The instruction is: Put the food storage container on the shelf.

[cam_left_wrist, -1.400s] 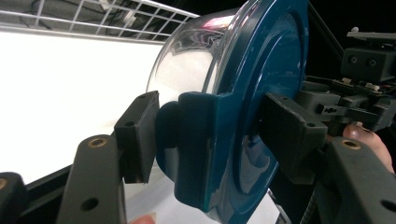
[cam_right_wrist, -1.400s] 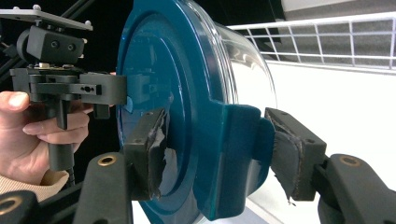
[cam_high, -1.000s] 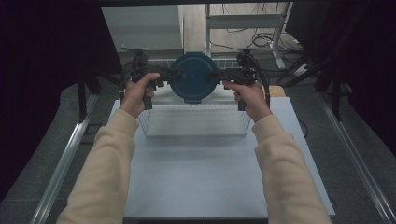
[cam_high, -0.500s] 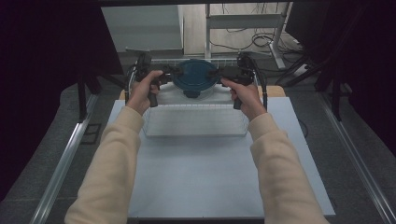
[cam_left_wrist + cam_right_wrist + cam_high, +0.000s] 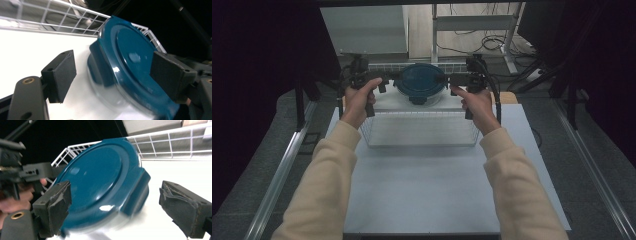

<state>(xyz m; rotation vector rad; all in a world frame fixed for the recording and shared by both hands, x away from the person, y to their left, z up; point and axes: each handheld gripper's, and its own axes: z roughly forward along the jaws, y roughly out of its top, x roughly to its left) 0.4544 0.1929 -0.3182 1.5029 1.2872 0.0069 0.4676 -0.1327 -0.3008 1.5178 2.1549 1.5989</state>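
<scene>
Release is seen: both the left gripper [image 5: 384, 82] and right gripper [image 5: 452, 80] fingers have just been spread off the blue-lidded container [image 5: 421, 84], now set down in the wire basket [image 5: 377, 66], lower than a second ago.

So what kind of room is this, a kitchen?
More likely a lab or recording workspace: a white work table on a metal frame, loose cables on the floor behind, dark surroundings.
</scene>
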